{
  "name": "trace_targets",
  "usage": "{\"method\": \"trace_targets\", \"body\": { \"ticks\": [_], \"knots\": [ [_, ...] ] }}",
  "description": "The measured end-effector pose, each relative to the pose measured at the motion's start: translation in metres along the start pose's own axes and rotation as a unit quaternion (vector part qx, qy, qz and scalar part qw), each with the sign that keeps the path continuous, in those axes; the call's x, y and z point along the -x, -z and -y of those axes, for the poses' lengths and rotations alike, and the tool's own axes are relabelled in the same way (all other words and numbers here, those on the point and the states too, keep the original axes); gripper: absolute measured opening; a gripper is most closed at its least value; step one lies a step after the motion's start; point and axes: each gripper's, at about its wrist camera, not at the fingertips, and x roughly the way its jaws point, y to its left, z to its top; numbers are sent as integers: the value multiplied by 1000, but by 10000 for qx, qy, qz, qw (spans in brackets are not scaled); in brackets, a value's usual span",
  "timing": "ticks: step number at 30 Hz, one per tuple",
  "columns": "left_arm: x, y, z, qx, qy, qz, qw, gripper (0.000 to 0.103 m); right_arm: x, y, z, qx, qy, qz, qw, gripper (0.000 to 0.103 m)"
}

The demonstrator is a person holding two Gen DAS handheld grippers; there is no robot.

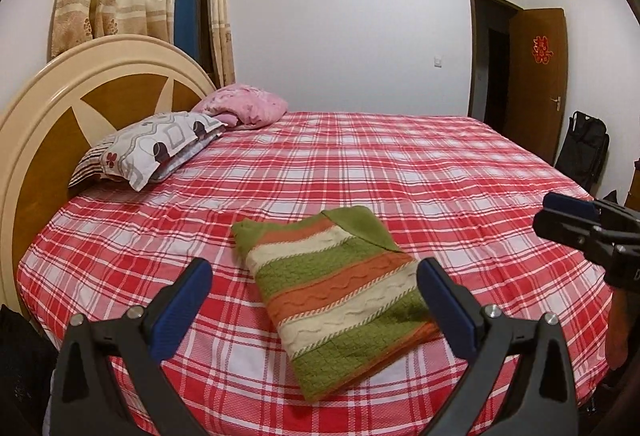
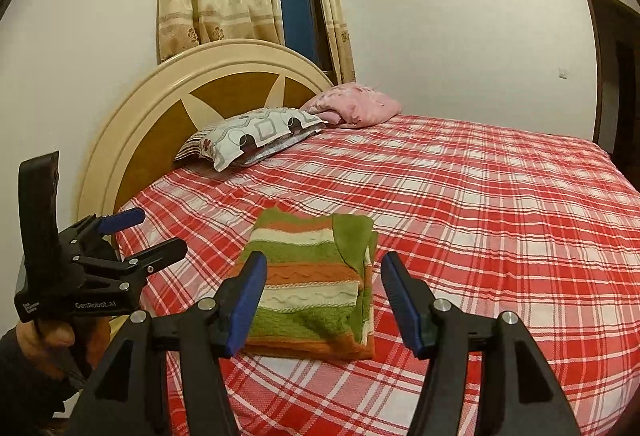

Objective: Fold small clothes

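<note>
1. Sweater [image 1: 340,296], striped, lies folded in a compact rectangle on the plaid bed [image 1: 460,172], near its front edge.
2. Left gripper [image 1: 316,300] fingers wide, empty; right gripper [image 2: 322,300] fingers parted, empty, both above it.
3. Judgement: fold looks finished; tidy by pressing stray green flap flat, not regripping.

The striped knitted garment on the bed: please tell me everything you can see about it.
The striped knitted garment is a small knit piece with bands of olive green, orange and cream, some with wavy cable lines. It looks thick and soft. It is folded into a compact rectangle, with a plain green flap turned over one upper corner. It lies flat on the red checked bedsheet, near the bed's front edge, away from the pillows. Nothing grips it: the left gripper and the right gripper both hover open, apart from it.
</note>
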Motion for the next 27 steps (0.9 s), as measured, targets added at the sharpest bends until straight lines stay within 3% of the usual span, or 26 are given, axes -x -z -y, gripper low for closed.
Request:
{"method": "trace_targets", "body": {
  "ticks": [27],
  "knots": [
    [10, -8, 6, -64, -5, 164, 9998, 103, 12, 1, 4, -165, 102, 197, 9996, 61]
  ]
}}
